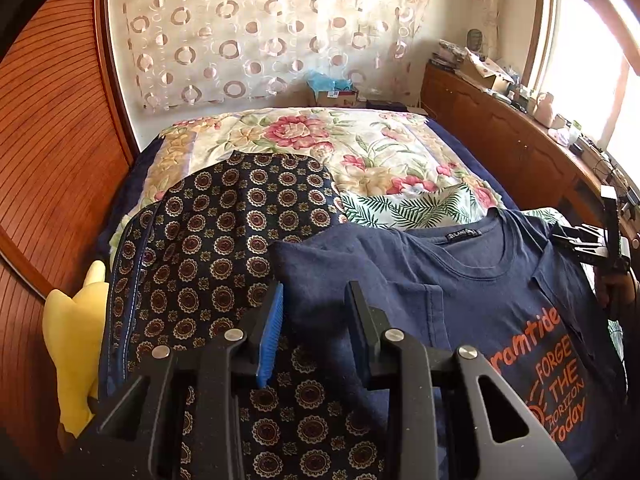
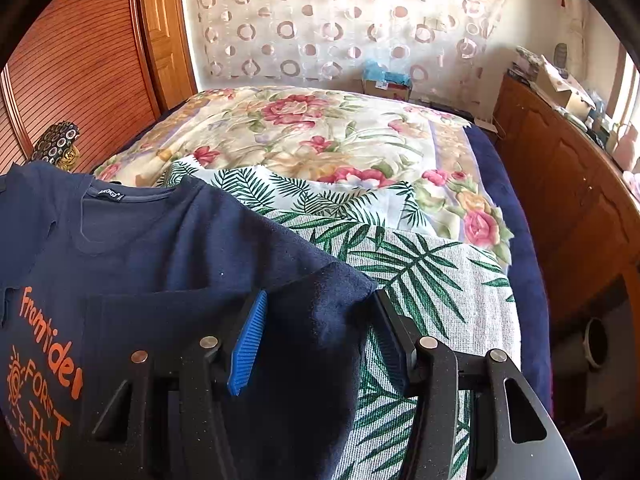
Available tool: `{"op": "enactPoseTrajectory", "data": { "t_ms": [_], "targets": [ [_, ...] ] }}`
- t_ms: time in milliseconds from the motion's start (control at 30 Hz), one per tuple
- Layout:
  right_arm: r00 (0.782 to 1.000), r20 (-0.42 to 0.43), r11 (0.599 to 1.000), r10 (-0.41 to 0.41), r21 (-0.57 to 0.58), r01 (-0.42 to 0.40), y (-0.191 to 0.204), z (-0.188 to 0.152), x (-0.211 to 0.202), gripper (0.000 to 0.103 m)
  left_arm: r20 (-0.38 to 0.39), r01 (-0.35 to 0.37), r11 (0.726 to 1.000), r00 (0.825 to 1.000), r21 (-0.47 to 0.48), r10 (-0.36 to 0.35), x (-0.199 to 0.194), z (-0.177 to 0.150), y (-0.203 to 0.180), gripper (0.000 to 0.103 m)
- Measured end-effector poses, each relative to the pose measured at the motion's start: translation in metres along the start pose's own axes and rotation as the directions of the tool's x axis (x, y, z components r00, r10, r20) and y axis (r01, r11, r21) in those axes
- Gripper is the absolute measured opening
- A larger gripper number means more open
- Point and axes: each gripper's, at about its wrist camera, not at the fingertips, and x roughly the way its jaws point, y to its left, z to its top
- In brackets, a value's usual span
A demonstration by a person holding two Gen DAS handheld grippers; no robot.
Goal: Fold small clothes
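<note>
Floral bed (image 1: 304, 136), navy T-shirt (image 1: 472, 280) between tongs (image 1: 316, 304).

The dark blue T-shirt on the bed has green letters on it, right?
Not quite. The dark blue T-shirt does lie on the bed, but its letters are orange, not green. The left wrist view shows them most clearly.

clear: floral quilt (image 2: 320, 128) ahead | blocked: cabinet (image 2: 568, 184) right, wardrobe (image 1: 52, 152) left, probably close
</note>
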Motion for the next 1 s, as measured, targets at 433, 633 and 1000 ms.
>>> {"op": "enactPoseTrajectory", "data": {
  "t_ms": [433,633,1000],
  "targets": [
    [1.0,0.003,1.0,-0.001,-0.002,0.001,-0.001,0.0,0.0,0.055,0.03,0.016,0.998,0.999,0.06,-0.018,-0.001,0.01,-0.019,0.003],
    [1.0,0.004,1.0,-0.006,-0.007,0.006,0.002,0.001,0.0,0.055,0.086,0.061,0.992,0.994,0.108,-0.07,-0.024,0.002,-0.047,0.003],
    [1.0,0.027,0.999,0.004,-0.041,-0.003,0.012,0.0,-0.006,0.012,0.109,0.101,0.981,0.987,0.166,-0.12,-0.042,-0.024,-0.084,0.003]
  ]
}}
